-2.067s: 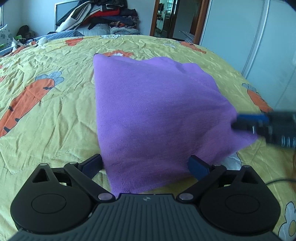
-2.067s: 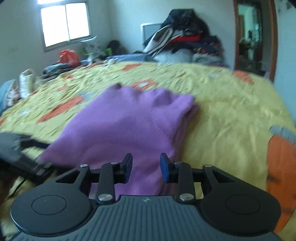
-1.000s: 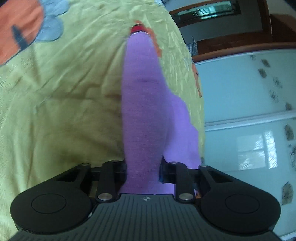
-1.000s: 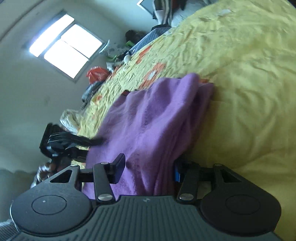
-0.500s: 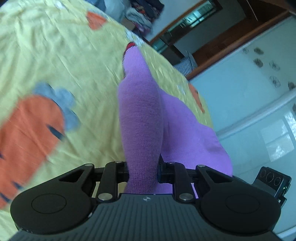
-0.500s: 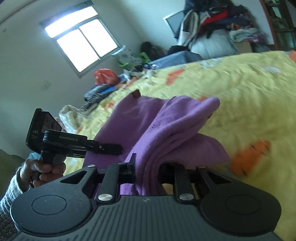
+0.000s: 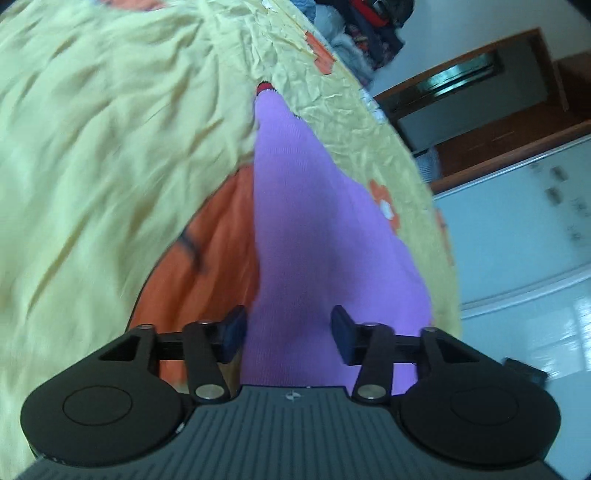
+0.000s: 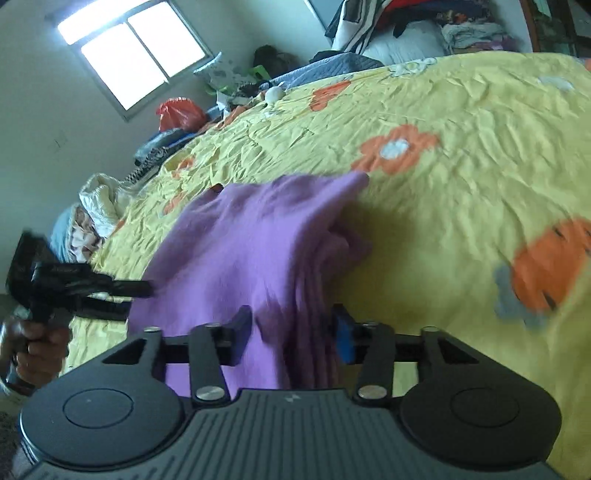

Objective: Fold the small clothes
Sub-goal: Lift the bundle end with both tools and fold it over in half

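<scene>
A purple knit garment (image 7: pixel 317 229) lies folded over on the yellow bedspread (image 7: pixel 110 129). It shows bunched in layers in the right wrist view (image 8: pixel 251 240). My left gripper (image 7: pixel 288 334) is open, its jaws apart on either side of the garment's near edge. My right gripper (image 8: pixel 291 332) is open too, with the folded layers lying between its jaws. The left gripper also shows at the left of the right wrist view (image 8: pixel 140 288), held in a hand.
The bedspread (image 8: pixel 461 122) has orange carrot and flower prints. A clothes pile (image 8: pixel 406 22) sits at the bed's far end. A window (image 8: pixel 136 48), a red bag (image 8: pixel 177 110) and clutter lie beyond. A wardrobe (image 7: pixel 535 221) and doorway (image 7: pixel 461 85) stand at right.
Both grippers were shut on the purple garment half a second ago; both have now opened and let it go. The garment has come down onto the bed, folded over.
</scene>
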Available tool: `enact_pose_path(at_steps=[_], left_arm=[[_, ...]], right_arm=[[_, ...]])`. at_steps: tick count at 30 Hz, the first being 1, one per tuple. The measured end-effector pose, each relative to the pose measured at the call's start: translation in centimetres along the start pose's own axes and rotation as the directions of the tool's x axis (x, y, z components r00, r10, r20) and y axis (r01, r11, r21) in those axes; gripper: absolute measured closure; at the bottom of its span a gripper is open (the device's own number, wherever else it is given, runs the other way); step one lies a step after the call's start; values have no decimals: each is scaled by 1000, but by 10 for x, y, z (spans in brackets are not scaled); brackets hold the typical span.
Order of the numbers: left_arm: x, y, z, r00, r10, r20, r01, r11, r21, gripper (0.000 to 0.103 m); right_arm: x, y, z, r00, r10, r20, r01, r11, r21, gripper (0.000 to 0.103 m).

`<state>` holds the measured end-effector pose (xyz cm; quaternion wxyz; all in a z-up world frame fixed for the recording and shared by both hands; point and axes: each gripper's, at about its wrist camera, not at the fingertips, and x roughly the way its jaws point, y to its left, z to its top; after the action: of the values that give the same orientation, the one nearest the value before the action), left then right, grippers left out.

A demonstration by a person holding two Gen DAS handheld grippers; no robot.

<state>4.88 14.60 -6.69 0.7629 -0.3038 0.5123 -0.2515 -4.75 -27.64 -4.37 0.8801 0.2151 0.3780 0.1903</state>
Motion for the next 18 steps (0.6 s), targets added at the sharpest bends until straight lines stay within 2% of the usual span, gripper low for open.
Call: enact_pose_path(at_steps=[2,4,7,8,9,10,11,12,15,18], left_arm=[[-11,4,-18,1000,-30,-1,30,1000,-3,37],[-16,9,-39,997,-66,-34,66,998,-17,37],[-11,11,-58,990,-133,-35,131,989,-69,36],[-7,12,-59,989,-146,-37,142,986,-88,39],[-4,11,-59,988,-151,-39,147,984,-99,44],[0,9,-58,989,-139,-45,133,985,-111,55],[2,13,-57,990,-120,-72,111,986,-123,87],[7,13,-57,989,-108,-105,93,986,-135,89],[5,9,-50,986,-103,-129,84,986,-146,91],[-13,-9,-40,986,-89,-139,75,992,-104,91]], right_arm=[[-13,-5,-12,1000,3,13,-3,1000,1,52],[-17,-10,-22,1000,30,4,-30,999,15,52],[-20,-5,-40,998,64,-1,-64,998,-17,51],[-18,-1,-42,997,75,1,-75,997,-23,51],[-16,2,-43,997,78,2,-78,997,-23,52],[-13,4,-41,997,79,0,-79,997,-21,64],[-10,5,-41,996,84,-7,-84,996,-11,88],[-7,5,-39,995,99,-14,-99,995,15,88],[-13,7,-33,990,141,8,-141,987,80,90],[-33,18,-28,980,195,42,-198,977,86,92]])
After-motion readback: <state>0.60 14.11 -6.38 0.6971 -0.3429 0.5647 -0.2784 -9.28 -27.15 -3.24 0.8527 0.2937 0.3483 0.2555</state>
